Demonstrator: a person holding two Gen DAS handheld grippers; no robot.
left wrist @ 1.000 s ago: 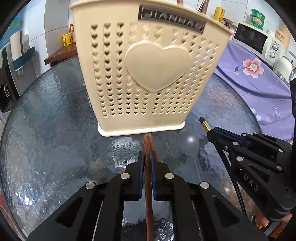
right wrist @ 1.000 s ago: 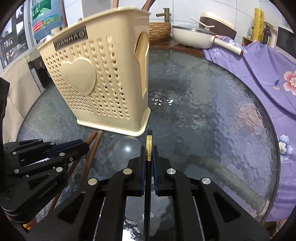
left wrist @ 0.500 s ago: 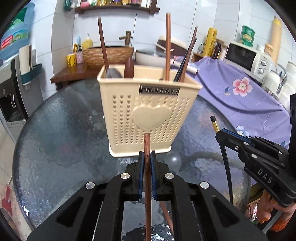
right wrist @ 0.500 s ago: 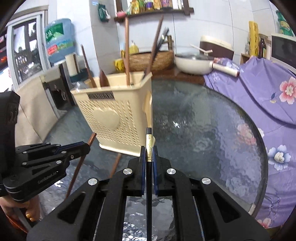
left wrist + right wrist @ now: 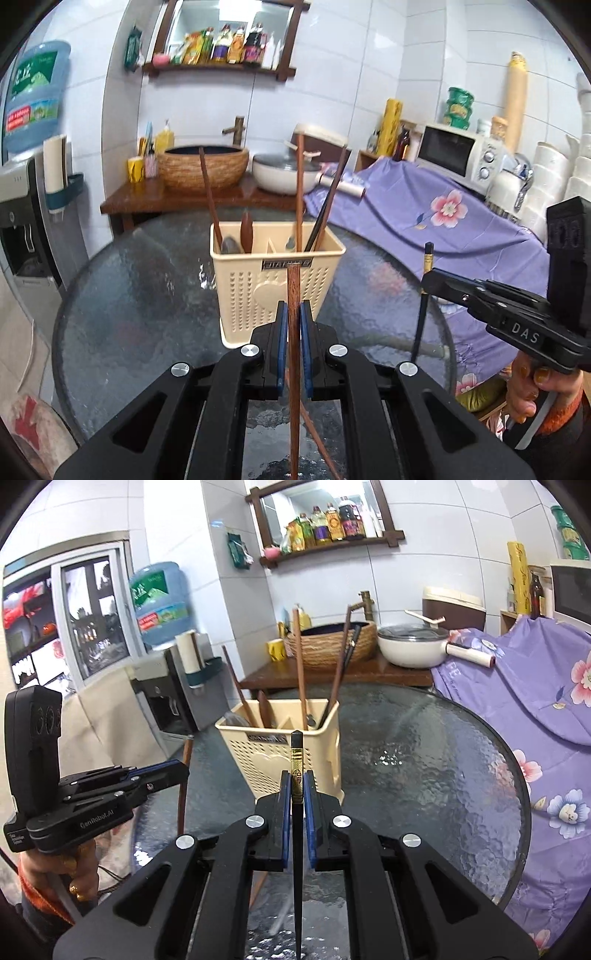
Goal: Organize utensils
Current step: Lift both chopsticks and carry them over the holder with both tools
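Your left claw (image 5: 294, 318) is clamped on a brown wooden chopstick (image 5: 294, 332), blue pads tight on both sides, and the stick's blunt top end pokes up just past the fingertips. Your right claw (image 5: 296, 792) is clamped the same way on a black chopstick (image 5: 297, 849) with a gold band near its top. Straight ahead of both claws stands the cream utensil basket (image 5: 243, 295), upright on the round glass table (image 5: 129, 314), apart from either claw. Its near rim lies ahead of and below the held stick tips. A divider splits it: spoons to the left of your left claw's line, chopsticks leaning in the right compartment. Bare glass lies open on both sides of the basket and between it and your claws. A second brown stick hangs below your left claw; whether it is gripped cannot be told. The table edge curves off to your right, against the purple flowered cloth (image 5: 535, 701).
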